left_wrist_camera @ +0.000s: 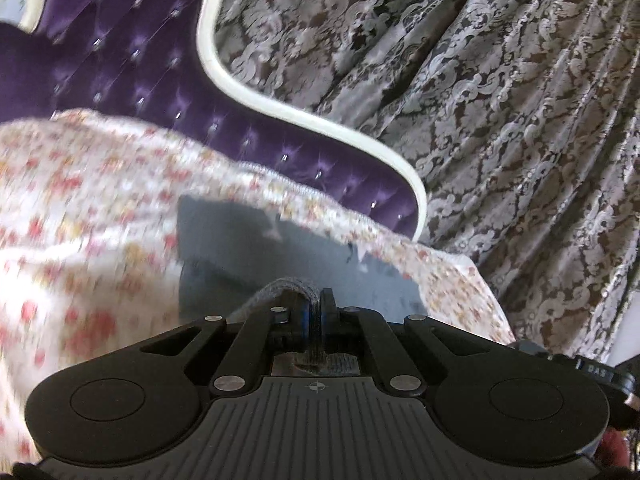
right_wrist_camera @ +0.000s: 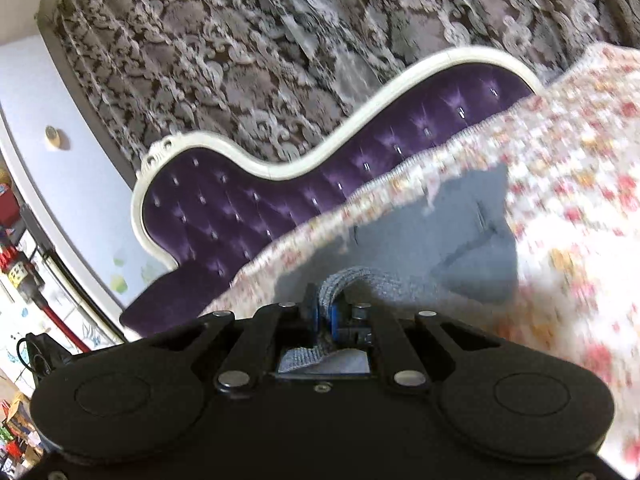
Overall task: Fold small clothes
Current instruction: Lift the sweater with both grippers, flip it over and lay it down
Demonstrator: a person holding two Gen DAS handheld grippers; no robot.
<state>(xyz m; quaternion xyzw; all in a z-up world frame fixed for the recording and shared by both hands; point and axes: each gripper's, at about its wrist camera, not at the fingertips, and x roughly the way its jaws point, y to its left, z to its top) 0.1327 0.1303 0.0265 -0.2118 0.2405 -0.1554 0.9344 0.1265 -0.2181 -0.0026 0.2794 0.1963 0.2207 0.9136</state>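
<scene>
A small grey garment (left_wrist_camera: 280, 264) lies on the floral bedspread (left_wrist_camera: 80, 208). My left gripper (left_wrist_camera: 316, 312) is shut on a ribbed grey edge of it, which bunches up between the jaws. In the right wrist view the same grey garment (right_wrist_camera: 432, 240) stretches ahead on the bedspread (right_wrist_camera: 580, 184). My right gripper (right_wrist_camera: 326, 308) is shut on another ribbed grey edge, with a fold of cloth showing behind the jaws. Both views are blurred by motion.
A purple tufted headboard with a white frame (left_wrist_camera: 160, 80) (right_wrist_camera: 248, 200) stands behind the bed. Patterned grey curtains (left_wrist_camera: 480, 80) (right_wrist_camera: 280, 40) hang behind it. A pale wall and cluttered shelves (right_wrist_camera: 24, 240) are at the left of the right wrist view.
</scene>
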